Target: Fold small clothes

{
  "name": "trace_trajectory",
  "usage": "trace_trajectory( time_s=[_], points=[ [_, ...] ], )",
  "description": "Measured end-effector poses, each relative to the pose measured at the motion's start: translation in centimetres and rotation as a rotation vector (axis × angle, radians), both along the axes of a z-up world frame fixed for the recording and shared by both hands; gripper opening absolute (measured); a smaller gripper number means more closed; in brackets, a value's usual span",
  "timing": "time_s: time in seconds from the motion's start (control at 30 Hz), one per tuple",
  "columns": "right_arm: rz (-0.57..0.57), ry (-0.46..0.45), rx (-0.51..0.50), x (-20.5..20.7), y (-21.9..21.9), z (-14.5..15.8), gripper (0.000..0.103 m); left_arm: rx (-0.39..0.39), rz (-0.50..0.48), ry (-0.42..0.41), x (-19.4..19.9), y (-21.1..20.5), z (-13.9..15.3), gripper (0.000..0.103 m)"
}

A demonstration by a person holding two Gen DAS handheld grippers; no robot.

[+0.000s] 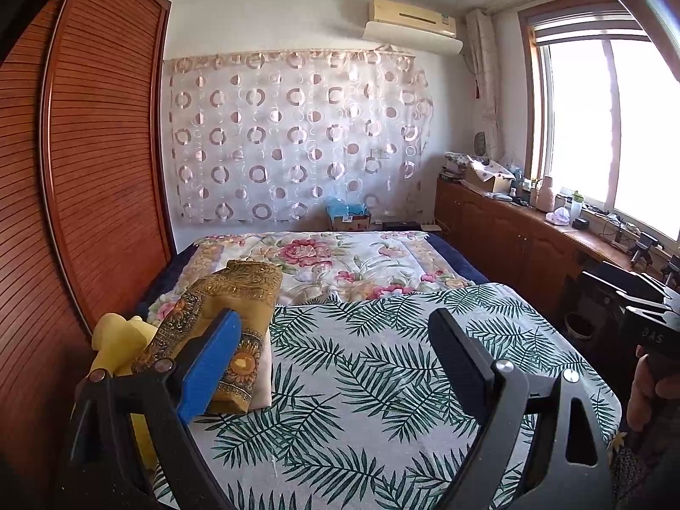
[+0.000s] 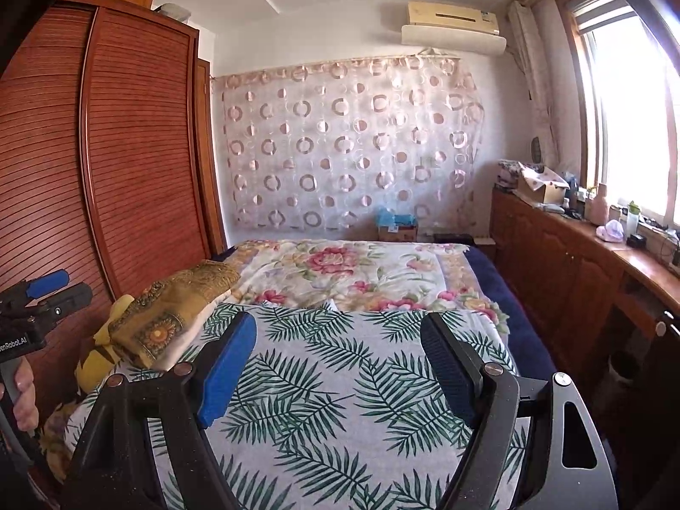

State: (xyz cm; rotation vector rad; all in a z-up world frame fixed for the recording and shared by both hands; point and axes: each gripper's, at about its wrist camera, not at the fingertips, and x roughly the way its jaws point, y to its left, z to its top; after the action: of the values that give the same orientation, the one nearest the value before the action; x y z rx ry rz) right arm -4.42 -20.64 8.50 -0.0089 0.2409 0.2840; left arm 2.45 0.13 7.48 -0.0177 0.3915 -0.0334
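2 hand-held grippers hang over a bed, both with jaws wide apart and holding nothing. The left hand-held gripper (image 1: 335,365) and the right hand-held gripper (image 2: 340,365) both face a palm-leaf sheet (image 1: 382,374) spread flat across the near end of the bed (image 2: 365,272). The clothes lie at the bed's left edge, beside the wardrobe (image 1: 102,161): a folded mustard cloth with sunflower borders (image 1: 238,310) rests on a cream piece, with a yellow garment (image 1: 119,340) crumpled just beyond it, nearer the wardrobe. None of them is yet on the sheet. The fabric looks thin, light and limp, likely to sag and slide once lifted. A pinch at a hem or corner, 1 hand-held gripper on each end, should keep it taut enough to fold.
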Motion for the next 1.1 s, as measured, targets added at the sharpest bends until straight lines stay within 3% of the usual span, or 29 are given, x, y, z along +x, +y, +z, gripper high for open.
trace_trajectory(
  time_s=[1.1],
  points=[
    [0.006,0.001,0.004,0.2,-1.6,0.0,0.081,0.008,0.008,-0.009,-0.8,0.1,0.7,0.090]
  ],
)
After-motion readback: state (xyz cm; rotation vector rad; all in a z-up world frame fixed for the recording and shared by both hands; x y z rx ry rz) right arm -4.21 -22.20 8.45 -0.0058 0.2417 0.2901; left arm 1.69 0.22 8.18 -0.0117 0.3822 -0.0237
